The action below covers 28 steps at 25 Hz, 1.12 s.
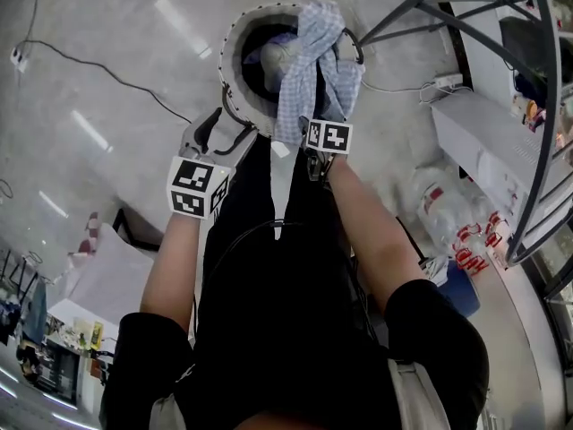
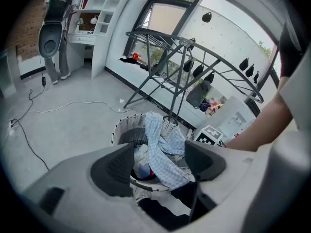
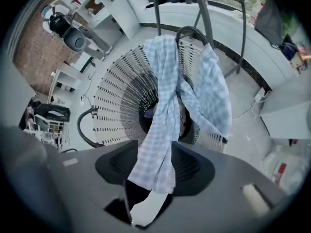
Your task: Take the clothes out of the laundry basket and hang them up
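The left gripper (image 2: 158, 161) is open and empty. The right gripper (image 3: 155, 166), jaws apart, straddles the blue checked cloth (image 3: 165, 106) draped over the laundry basket (image 3: 116, 91); it likely must clamp next.

soft checked cloth (image 1: 309, 61), slotted plastic basket (image 1: 231, 41), glossy floor (image 1: 107, 21)

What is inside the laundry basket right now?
A blue checked cloth spills over the rim of the laundry basket. Under it, a white garment and a red scrap show; anything deeper is covered.

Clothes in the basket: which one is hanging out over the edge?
The pale blue checked cloth, draped over the basket rim; the white and red pieces lie down inside.
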Each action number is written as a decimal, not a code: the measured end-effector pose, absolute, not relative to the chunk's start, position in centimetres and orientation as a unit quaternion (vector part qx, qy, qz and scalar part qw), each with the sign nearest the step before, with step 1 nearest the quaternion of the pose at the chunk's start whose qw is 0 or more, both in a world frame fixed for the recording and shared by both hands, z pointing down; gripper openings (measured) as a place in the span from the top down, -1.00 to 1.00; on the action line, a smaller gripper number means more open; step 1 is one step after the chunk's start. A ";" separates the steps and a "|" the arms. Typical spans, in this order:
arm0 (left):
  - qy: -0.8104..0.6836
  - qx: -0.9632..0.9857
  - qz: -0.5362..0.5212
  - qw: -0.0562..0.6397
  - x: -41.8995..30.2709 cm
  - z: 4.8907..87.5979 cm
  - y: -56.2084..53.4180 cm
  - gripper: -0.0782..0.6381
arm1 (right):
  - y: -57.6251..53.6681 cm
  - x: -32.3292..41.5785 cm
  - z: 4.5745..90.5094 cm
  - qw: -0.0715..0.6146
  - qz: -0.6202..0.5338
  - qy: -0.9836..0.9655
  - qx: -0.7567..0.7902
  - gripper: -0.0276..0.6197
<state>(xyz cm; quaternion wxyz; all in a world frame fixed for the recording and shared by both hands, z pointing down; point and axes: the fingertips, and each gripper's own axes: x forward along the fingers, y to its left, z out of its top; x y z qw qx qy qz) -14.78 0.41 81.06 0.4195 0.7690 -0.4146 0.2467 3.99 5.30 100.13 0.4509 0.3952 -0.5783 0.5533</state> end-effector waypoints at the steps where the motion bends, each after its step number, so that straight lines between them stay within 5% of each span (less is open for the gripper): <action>1: -0.412 0.769 0.249 0.421 -14.8 81.6 0.7 -0.15 | 5.5 4.1 100.9 0.450 0.556 -0.570 0.405 0.20; 11: -0.415 0.762 0.249 0.430 -16.4 85.3 2.3 -0.15 | 9.8 4.6 107.5 0.534 0.581 -0.483 0.380 0.17; 15: -0.424 0.759 0.243 0.430 -17.1 85.4 2.4 -0.14 | 10.5 4.2 108.1 0.565 0.572 -0.480 0.350 0.66; 28: -0.427 0.783 0.207 0.402 -15.6 78.0 0.1 -0.14 | 7.4 2.5 95.9 0.473 0.505 -0.636 0.341 0.79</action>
